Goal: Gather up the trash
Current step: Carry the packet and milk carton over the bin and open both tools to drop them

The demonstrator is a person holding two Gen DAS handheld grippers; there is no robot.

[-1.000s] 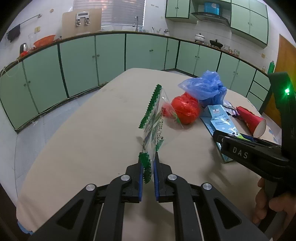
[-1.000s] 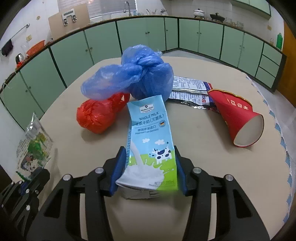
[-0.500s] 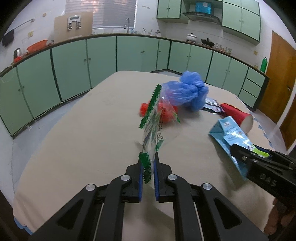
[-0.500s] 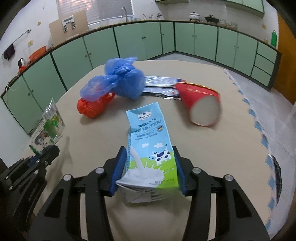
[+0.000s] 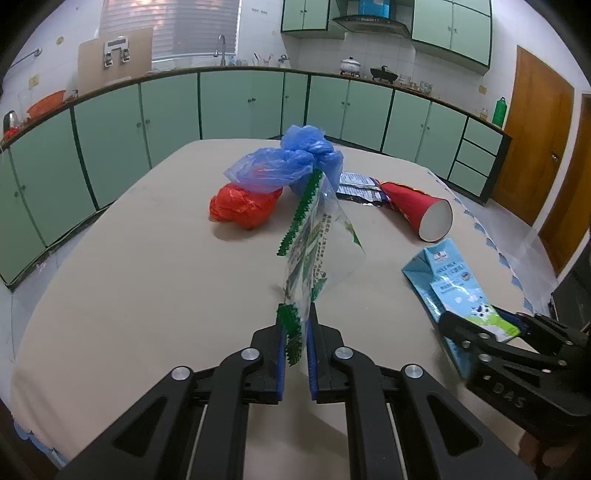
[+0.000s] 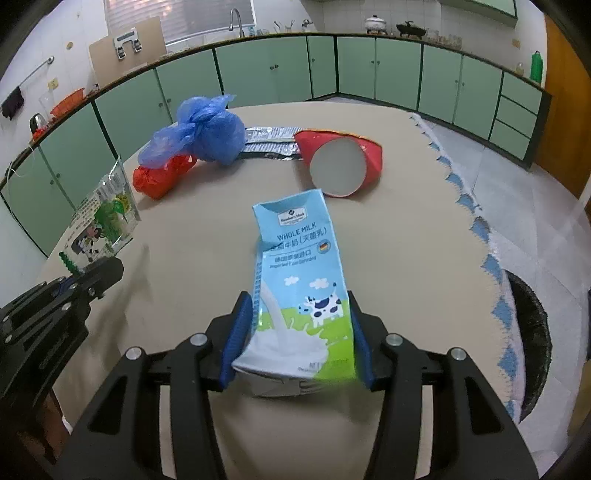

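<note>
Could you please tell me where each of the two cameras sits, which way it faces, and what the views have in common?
Left wrist: rides the left gripper, looking along its fingers at the pinched clear wrapper; the right gripper shows at lower right.
Right wrist: rides the right gripper, looking along its fingers at the clamped milk carton; the left gripper shows at lower left.
Shared: blue bag, red bag, red paper cup, table.

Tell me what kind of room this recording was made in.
Most likely a home kitchen: pale green cabinets line the walls, a sink faucet stands under the window, and a range hood hangs above pots on the counter.
</note>
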